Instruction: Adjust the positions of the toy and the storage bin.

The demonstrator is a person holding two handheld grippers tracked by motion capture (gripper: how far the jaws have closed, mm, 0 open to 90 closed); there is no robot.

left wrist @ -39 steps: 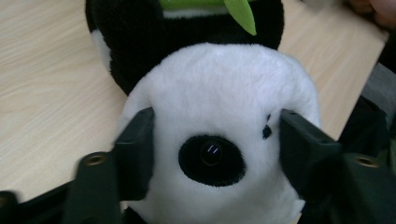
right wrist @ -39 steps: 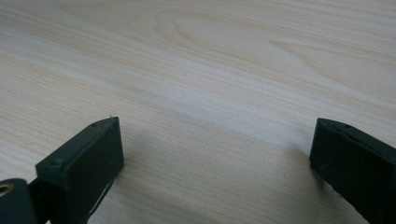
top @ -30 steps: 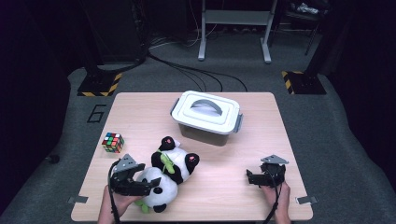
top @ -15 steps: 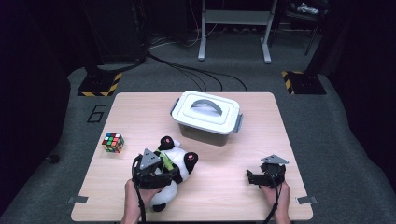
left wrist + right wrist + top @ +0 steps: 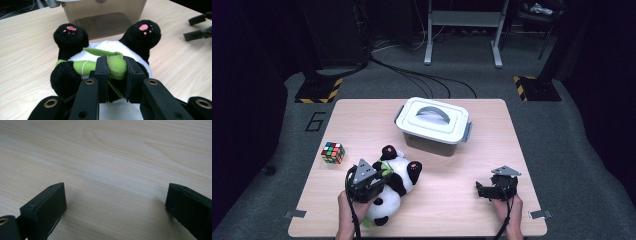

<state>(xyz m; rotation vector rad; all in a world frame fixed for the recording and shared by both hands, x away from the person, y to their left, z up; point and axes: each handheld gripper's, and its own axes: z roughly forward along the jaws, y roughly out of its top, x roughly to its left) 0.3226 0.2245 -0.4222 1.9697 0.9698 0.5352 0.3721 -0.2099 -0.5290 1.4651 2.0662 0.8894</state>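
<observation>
Left gripper view showed the left claw (image 5: 117, 75) clamped on the green bamboo stalk (image 5: 110, 65) of the toy panda (image 5: 394, 180), its jaws having just closed. So the grab looked made; the panda lay on the worktop (image 5: 452, 200) near the lidded box (image 5: 433, 125), unlifted. Right claw (image 5: 115, 207) rested apart, holding nothing.

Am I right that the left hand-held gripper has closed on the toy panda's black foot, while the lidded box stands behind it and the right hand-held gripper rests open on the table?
Not quite: the left hand-held gripper, whose jaws have just been closing, pinches the green bamboo piece on the toy panda, as the left gripper view shows. The lidded box and the open right hand-held gripper are as you say.
</observation>
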